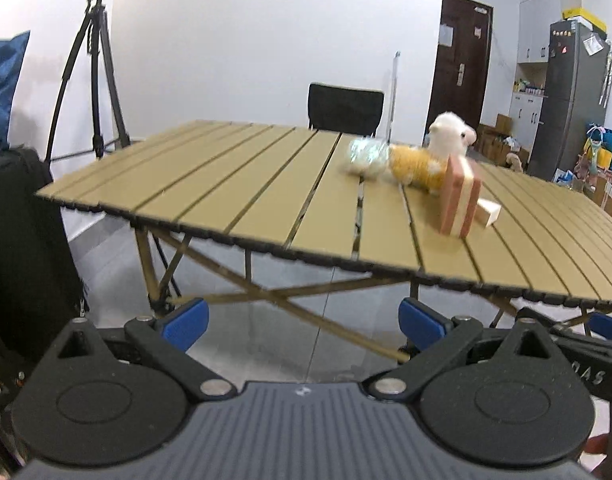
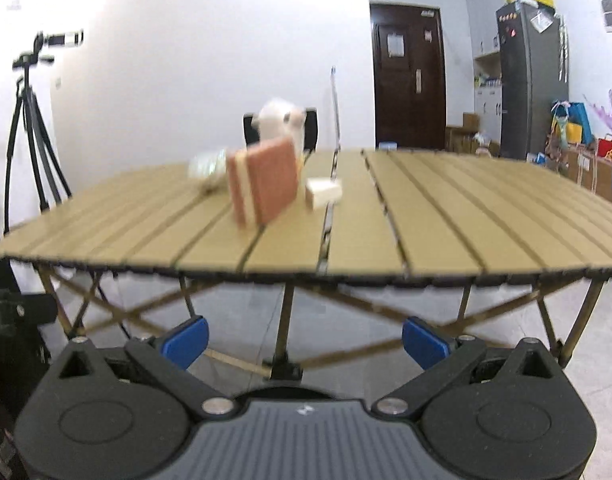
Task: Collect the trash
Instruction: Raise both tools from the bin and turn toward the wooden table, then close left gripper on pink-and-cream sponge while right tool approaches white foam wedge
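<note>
Trash here looks to be the crumpled clear plastic wrapper (image 1: pixel 365 158), lying on the tan slatted folding worktop (image 1: pixel 234 196) toward its far side, just beside a yellow-and-white plush toy (image 1: pixel 433 156); whether the two touch is lost in the blur. In front of the toy stands a pink-and-cream striped box (image 1: pixel 459 200), upright and slightly tilted, with a small cream block (image 1: pixel 489 211) lying close by it. Both pairs of tongs are held low, short of the near edge of the worktop: the left tongs (image 1: pixel 304 322) have their blue pads spread wide with nothing between them, and the right tongs (image 2: pixel 305 340) are likewise wide apart and empty. The step in hand appears to be the approach. To do it well, I would lift the left tongs over the edge and come at the wrapper from its open left side, clear of the toy, then close gently, since thin film will likely crush and slip. The right tongs see the wrapper (image 2: pixel 208 166) half hidden behind the box, so a reach from that side risks toppling it.
</note>
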Tool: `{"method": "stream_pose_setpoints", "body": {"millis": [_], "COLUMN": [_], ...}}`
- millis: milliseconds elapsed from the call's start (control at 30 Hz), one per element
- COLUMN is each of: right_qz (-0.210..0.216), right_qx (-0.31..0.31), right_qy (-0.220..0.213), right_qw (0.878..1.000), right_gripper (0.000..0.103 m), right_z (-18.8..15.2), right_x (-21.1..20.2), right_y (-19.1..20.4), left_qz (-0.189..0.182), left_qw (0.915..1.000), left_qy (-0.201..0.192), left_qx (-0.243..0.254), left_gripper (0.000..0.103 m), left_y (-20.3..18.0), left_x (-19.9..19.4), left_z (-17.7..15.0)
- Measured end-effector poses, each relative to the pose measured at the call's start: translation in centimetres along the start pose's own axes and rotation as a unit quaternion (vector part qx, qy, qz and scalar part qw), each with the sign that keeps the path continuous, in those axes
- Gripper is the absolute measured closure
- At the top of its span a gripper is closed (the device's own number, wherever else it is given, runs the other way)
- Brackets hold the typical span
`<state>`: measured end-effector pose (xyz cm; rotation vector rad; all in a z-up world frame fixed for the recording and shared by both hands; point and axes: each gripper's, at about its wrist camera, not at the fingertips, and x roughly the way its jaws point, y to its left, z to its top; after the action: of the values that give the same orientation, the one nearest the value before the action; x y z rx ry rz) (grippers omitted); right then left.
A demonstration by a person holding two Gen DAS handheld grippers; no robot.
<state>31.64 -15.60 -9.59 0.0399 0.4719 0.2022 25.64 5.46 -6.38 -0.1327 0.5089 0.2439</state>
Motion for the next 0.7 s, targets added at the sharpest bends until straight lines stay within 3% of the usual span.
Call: {"method": "stream_pose_setpoints", "body": {"millis": [400, 700], "right_qz": [0.009, 0.017], "right_qx": [-0.011, -0.010], "right_qy": [-0.070, -0.085], "right_qw": [0.997, 0.996], "right_gripper": [0.000, 0.000], "right_z": [4.1, 5.4], "right_x": [0.4, 2.5], "right_y": [-3.6, -5.6], "left_qz": [-0.027, -0.050], "left_qw": [0.9981, 0.9965], "left_qy": [-0.048, -0.050], "left_qx": [0.029, 0.044], "left_gripper": [0.000, 0.000], "left_y": [-4.0, -6.8], "left_x": [1.6, 4.6], "left_z": [3.5, 5.0]}}
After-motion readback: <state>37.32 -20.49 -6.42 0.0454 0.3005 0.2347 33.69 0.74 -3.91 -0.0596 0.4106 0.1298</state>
